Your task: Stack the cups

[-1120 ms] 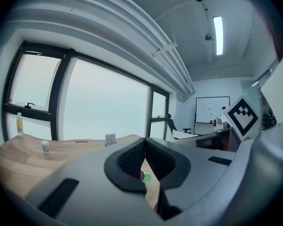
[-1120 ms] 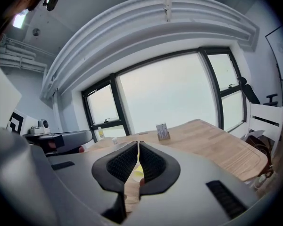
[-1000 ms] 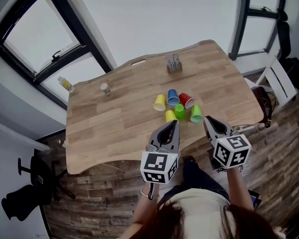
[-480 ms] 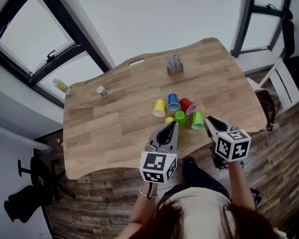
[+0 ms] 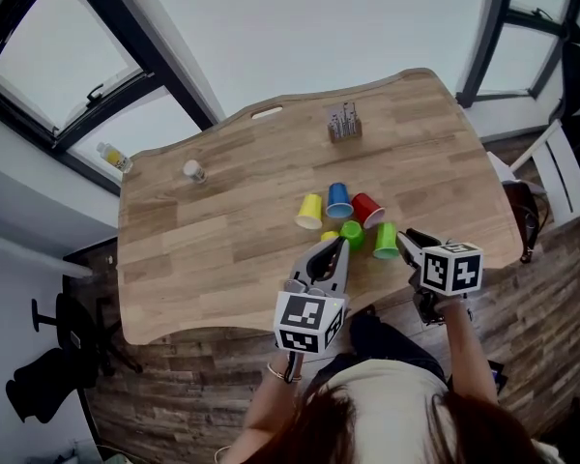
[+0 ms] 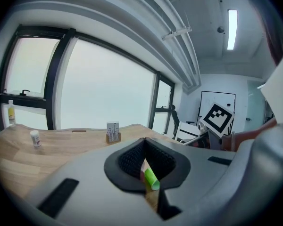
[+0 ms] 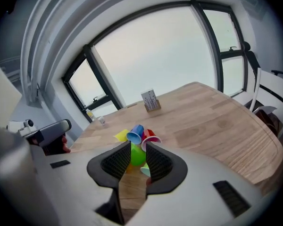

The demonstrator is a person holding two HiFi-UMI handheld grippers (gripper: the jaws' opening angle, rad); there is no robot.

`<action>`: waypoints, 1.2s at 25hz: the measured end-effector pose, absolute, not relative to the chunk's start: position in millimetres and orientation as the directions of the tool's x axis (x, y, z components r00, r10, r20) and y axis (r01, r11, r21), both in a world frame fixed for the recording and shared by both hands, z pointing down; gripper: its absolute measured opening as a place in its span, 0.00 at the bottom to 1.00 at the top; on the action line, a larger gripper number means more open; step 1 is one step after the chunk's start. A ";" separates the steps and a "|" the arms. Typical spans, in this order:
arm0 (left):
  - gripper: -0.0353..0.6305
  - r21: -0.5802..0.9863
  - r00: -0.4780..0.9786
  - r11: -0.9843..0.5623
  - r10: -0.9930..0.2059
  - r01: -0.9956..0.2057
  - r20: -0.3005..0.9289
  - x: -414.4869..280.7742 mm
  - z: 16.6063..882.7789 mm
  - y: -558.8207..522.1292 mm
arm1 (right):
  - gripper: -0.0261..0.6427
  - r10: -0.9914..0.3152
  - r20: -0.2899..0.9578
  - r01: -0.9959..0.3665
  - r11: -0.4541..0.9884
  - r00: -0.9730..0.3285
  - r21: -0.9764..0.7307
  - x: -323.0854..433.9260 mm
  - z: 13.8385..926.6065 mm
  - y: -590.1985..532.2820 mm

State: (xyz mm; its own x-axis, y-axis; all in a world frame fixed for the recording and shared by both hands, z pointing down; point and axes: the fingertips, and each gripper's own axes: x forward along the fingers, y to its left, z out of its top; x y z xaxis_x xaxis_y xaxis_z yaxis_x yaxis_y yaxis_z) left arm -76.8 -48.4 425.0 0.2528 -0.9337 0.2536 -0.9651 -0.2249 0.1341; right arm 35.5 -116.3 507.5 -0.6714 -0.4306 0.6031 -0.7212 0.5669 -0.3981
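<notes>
Opening partway, right gripper (image 7: 138,143) fingers frame the green cup (image 7: 137,156), not touching. Left gripper (image 6: 144,142) fingers together, empty. Right's crept closer to that cup.

Grey moulded plastic on left gripper (image 5: 339,245) and right gripper (image 5: 407,242), smooth rounded shells, rectangular slots in the casing. Black ribbed pads (image 7: 115,163) inside the jaws. Left cube (image 5: 309,321) and right cube (image 5: 451,268) white, with black square markers on every face. Pale beige short-sleeved top (image 5: 387,404), forearms uncovered. Reddish-brown hair (image 5: 367,435). Thin dark band (image 5: 282,375) on left wrist.
</notes>
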 end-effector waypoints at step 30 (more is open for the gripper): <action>0.08 0.209 0.191 -0.117 -0.905 -0.971 0.379 -99.3 484.4 -99.4 | 0.44 0.014 0.771 -0.722 0.342 -0.636 -0.602 16.6 636.9 -150.5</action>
State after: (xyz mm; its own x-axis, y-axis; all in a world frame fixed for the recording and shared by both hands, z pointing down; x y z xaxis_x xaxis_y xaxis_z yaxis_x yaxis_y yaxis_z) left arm -99.3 -99.4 484.4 0.1906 -0.9055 0.3791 -0.9709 -0.1169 0.2090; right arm 16.6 -150.5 636.9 -0.6363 0.0141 0.7713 -0.7217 0.3423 -0.6017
